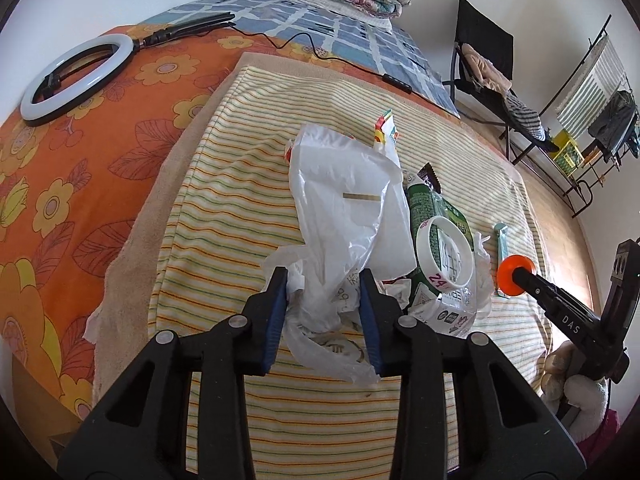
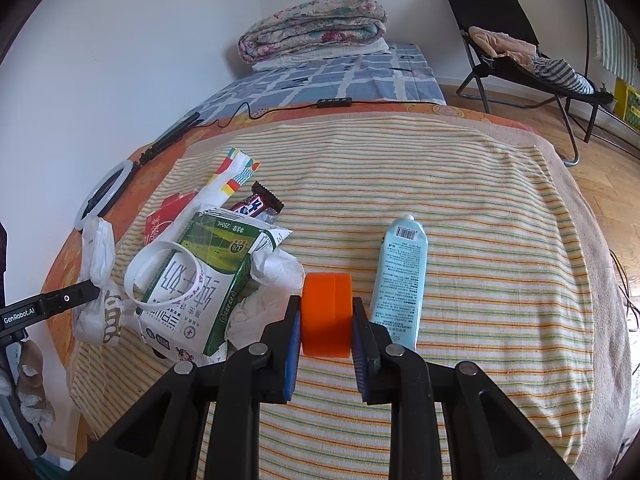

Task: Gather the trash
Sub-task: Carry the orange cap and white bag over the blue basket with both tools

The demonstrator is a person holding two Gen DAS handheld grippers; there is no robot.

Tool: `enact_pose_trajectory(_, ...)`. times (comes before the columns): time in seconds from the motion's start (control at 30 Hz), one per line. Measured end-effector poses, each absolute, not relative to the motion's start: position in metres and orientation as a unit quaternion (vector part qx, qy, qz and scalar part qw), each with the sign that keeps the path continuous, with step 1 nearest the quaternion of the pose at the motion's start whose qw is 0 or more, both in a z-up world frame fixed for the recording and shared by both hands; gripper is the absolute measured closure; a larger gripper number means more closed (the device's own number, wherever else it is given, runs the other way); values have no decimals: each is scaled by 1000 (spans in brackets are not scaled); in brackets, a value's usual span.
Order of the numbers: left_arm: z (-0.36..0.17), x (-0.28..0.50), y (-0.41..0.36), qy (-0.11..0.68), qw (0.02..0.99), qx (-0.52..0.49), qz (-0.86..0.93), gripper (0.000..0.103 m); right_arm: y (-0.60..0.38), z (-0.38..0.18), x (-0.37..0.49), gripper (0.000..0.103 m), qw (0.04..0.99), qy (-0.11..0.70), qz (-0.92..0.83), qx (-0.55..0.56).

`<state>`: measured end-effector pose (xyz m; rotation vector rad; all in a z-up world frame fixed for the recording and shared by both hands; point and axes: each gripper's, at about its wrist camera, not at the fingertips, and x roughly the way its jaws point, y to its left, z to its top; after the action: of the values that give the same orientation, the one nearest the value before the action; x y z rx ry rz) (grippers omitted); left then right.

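While the left gripper (image 1: 324, 312) pinches one thin, crinkly white plastic bag (image 1: 344, 200) between its blue pads, the right gripper (image 2: 326, 334) squeezes one round orange roll (image 2: 326, 314) that looks smooth and hard. Both grippers have their fingers closed tight on what they hold.

All of it sits on a bed covered by one soft striped towel (image 2: 460, 184) with thin yellow, orange and green lines. The bag lies near the middle of the towel, toward its left side. The orange roll is close to the front edge.

Just left of the roll is a little heap of trash. In it I count one green and white milk carton (image 2: 200, 292), boxy and squashed, with one white ring (image 2: 160, 276) lying on top of it. One dark candy wrapper (image 2: 260, 204) pokes out behind the carton, and crumpled white paper (image 2: 276, 268) sits beside it. One pale blue tube (image 2: 400, 280) lies flat just right of the roll.

One round ring light (image 1: 76, 80) rests on the orange flowered sheet (image 1: 100, 140) at the left edge of the bed. One folded flowery quilt (image 2: 316, 28) sits at the far end.
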<state>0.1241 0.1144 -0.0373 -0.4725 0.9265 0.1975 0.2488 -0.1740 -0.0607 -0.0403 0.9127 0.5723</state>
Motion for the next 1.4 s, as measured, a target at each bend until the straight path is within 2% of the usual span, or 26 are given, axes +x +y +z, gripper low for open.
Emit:
enact_pose_trajectory(0.47,6,71,103,405,882,-239,32,69,-182,-24,189,81,858,404,318,-15)
enact_pose_trajectory(0.73,15,37,75,402,891,-212,9,69,-194,-12,131,81,853,393,344,-9)
enact_pose_trajectory(1.4,-55,-54,-17,485,854,-176,-66,69,-230,-68,19,81,817,449,360,-37)
